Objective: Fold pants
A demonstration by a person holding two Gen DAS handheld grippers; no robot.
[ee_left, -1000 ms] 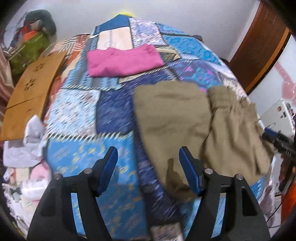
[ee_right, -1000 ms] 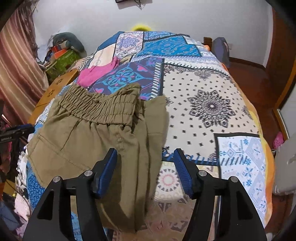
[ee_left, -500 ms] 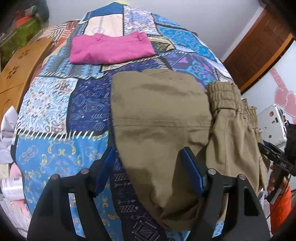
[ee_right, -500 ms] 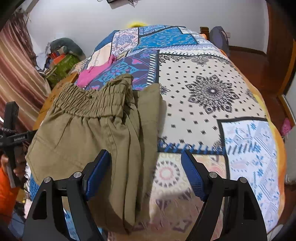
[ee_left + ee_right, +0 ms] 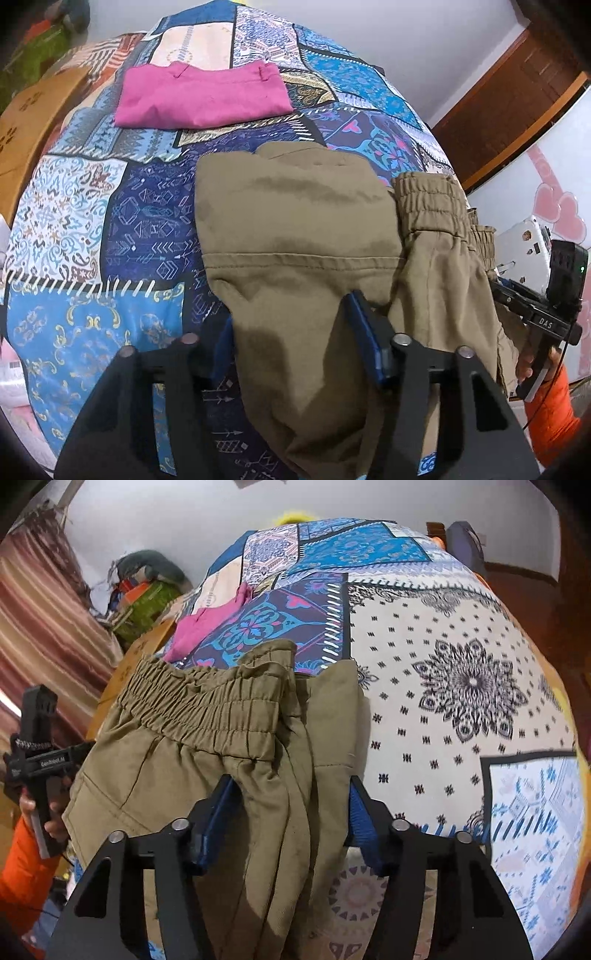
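Olive-khaki pants (image 5: 295, 229) lie partly folded on the patchwork bedspread (image 5: 92, 221), the elastic waistband (image 5: 432, 199) at the right. In the right wrist view the pants (image 5: 207, 746) fill the lower left, waistband (image 5: 207, 701) across the middle. My left gripper (image 5: 291, 332) is open, its jaws straddling the near folded edge of the pants. My right gripper (image 5: 291, 812) is open, its jaws on either side of the bunched near edge. Each gripper shows in the other's view, hand-held: the right one (image 5: 546, 314), the left one (image 5: 37, 760).
Folded pink pants (image 5: 199, 96) lie farther back on the bed, also in the right wrist view (image 5: 207, 627). A wooden board (image 5: 26, 122) stands at the bed's left side. Clutter (image 5: 144, 587) sits by the striped curtain (image 5: 40, 627). A brown door (image 5: 517, 110) is at right.
Both grippers have moved forward and down onto the pants; the near cloth edges now lie between their open jaws. The pants have not visibly shifted.
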